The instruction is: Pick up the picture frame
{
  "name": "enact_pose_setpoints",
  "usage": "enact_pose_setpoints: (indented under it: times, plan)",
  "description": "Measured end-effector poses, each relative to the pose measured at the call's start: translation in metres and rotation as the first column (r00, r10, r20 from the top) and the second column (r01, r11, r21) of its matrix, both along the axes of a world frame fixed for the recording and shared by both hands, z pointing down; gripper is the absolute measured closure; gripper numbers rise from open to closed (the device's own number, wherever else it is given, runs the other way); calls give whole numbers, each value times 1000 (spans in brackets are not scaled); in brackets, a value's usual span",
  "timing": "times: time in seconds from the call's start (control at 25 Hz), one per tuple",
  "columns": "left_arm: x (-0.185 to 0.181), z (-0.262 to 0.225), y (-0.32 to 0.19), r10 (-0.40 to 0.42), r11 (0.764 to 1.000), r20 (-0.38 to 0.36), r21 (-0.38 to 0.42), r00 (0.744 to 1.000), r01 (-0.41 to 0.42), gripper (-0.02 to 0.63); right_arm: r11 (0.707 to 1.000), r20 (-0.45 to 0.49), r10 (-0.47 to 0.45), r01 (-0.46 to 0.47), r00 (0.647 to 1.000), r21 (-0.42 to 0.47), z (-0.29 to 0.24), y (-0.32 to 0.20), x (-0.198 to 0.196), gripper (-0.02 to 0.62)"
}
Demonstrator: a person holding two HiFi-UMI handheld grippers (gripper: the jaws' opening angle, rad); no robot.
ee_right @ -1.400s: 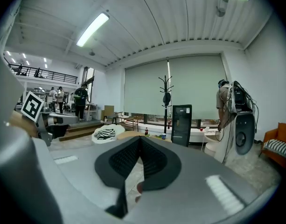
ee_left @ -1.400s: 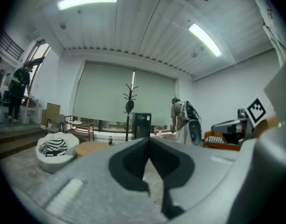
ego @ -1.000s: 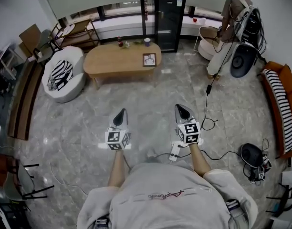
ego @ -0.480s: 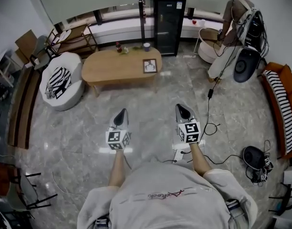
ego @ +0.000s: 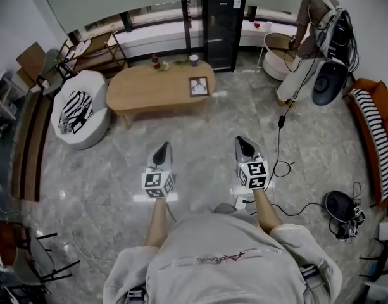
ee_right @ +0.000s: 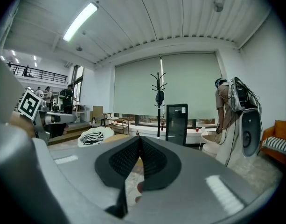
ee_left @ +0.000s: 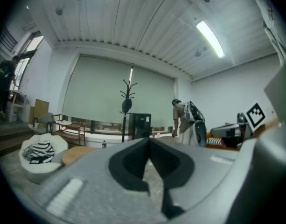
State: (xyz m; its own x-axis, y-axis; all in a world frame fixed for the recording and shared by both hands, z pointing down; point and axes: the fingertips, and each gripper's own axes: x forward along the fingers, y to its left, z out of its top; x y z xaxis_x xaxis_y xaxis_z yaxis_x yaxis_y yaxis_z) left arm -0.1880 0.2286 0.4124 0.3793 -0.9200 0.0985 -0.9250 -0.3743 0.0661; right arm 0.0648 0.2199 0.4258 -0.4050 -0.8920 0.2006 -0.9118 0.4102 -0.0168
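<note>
The picture frame [ego: 199,86] lies flat at the right end of a low oval wooden table [ego: 143,88] across the room in the head view. My left gripper [ego: 162,149] and right gripper [ego: 245,144] are held out side by side over the marble floor, well short of the table, both shut and holding nothing. In the left gripper view the shut jaws of the left gripper [ee_left: 149,141] meet at the tips, with the table edge [ee_left: 75,155] low on the left. The right gripper [ee_right: 139,139] also shows jaws pressed together.
A white armchair with a striped cushion [ego: 80,109] stands left of the table. Behind the table are a black cabinet [ego: 222,25] and a coat stand [ego: 183,11]. A person [ego: 311,18] bends at the back right near a speaker [ego: 328,81]. Cables [ego: 280,167] trail across the floor.
The table and frame have shifted slightly in the head view as I step toward them. Both grippers stay shut, side by side.
</note>
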Motion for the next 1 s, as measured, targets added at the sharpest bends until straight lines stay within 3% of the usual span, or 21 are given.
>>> enact_pose_setpoints:
  times: [0.64,1.0]
  plan:
    - [13,13,1,20,1000,-5,-14,1000,-20,603,1000,-17,5,-5,1000,-18,18,10,12,591]
    - [15,17,-26,30,999,-4,-18,1000,-30,603,1000,-27,-3,3,1000,-19,23,-16,10,591]
